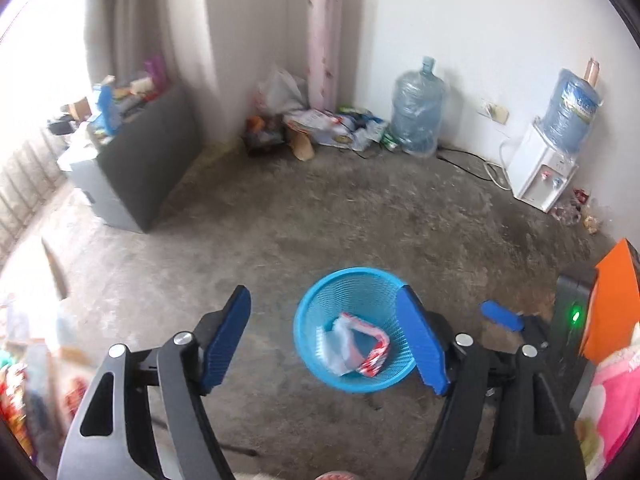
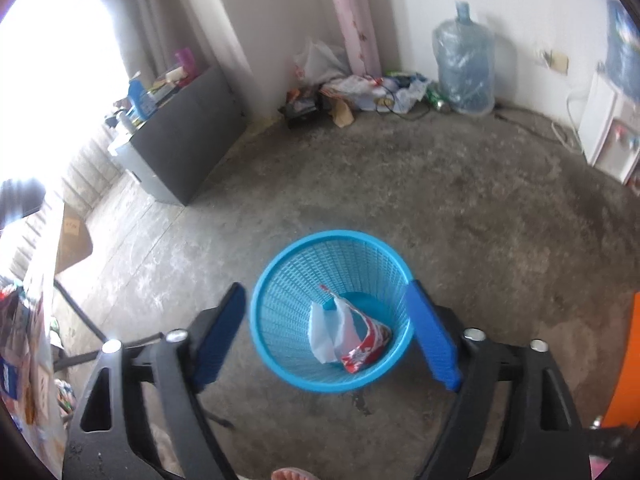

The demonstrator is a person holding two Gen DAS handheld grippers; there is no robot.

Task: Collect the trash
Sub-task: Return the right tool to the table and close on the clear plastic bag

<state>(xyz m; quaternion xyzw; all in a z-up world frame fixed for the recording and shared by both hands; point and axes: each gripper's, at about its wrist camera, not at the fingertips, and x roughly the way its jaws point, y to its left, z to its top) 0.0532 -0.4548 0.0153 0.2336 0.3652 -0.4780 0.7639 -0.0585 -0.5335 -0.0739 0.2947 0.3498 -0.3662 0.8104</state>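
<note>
Tongs, left: left tongs stand spread wide with nothing between the blue pads, hanging above the floor and pointing steeply down toward the bin.
Tongs, right: right tongs are spread just as wide and empty, framing the bin between their two pads in the right wrist view.
Floor: bare concrete floor lies below both tongs; no loose litter shows on it just beside the bin.
Bin: blue mesh wastebasket stands upright below and ahead of the right tongs; in the left wrist view it sits toward the right pad, partly behind it.
Trash in bin: crumpled red-and-white wrapper with pale plastic lies at the bottom of the wastebasket, below the tongs and apart from their pads.
Trash left: a heap of bags and packets sits far ahead of the tongs against the wall; whether it belongs to the job I cannot tell.
Risk, tipping: the light basket could topple and spill if a low pad catches its rim.
Risk, drop: later pieces released off to the left side could miss the opening, judging by how off-centre the left tongs hang.
</note>
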